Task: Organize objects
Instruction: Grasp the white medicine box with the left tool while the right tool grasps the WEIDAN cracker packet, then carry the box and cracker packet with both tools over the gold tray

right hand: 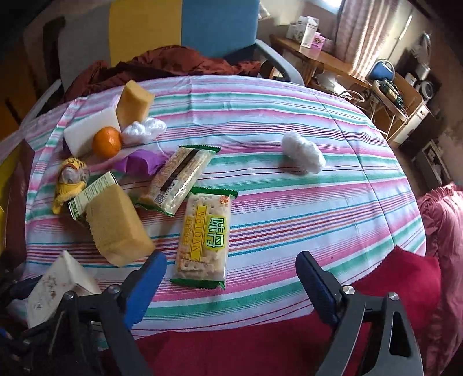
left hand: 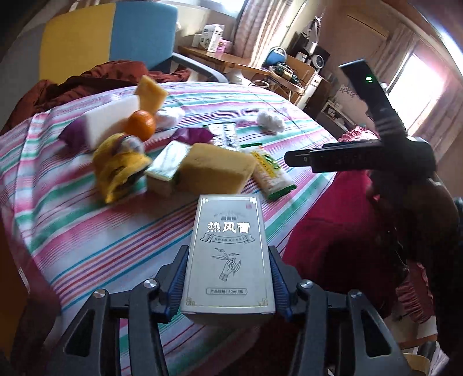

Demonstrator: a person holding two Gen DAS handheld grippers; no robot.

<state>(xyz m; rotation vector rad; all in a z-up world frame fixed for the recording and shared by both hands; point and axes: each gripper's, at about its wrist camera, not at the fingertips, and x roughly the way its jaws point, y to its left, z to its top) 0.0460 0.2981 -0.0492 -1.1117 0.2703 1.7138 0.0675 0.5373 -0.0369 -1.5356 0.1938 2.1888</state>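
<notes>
My left gripper [left hand: 228, 279] is shut on a silver box [left hand: 228, 245] with Chinese print, held above the near edge of the striped tablecloth [left hand: 86, 231]. The same box [right hand: 55, 286] shows at the lower left of the right wrist view. My right gripper [right hand: 231, 270] stands open just above the near end of a WEIDAN cracker packet [right hand: 207, 231], without touching it. On the cloth also lie a second cracker packet [right hand: 179, 179], two yellow sponges [right hand: 115, 228] [right hand: 134, 101], a white foam block [right hand: 86, 130], an orange [right hand: 106, 142], a cotton wad [right hand: 303, 151] and a yellow plush toy [right hand: 69, 182].
A small green-and-white box [right hand: 92, 191] leans against the near sponge. A purple wrapper [right hand: 141, 163] and crumpled plastic [right hand: 144, 128] lie near the orange. Red cushions [right hand: 390, 283] border the near edge. Behind the table are dark red cloth [right hand: 173, 66] and a blue-and-yellow chair [right hand: 202, 23].
</notes>
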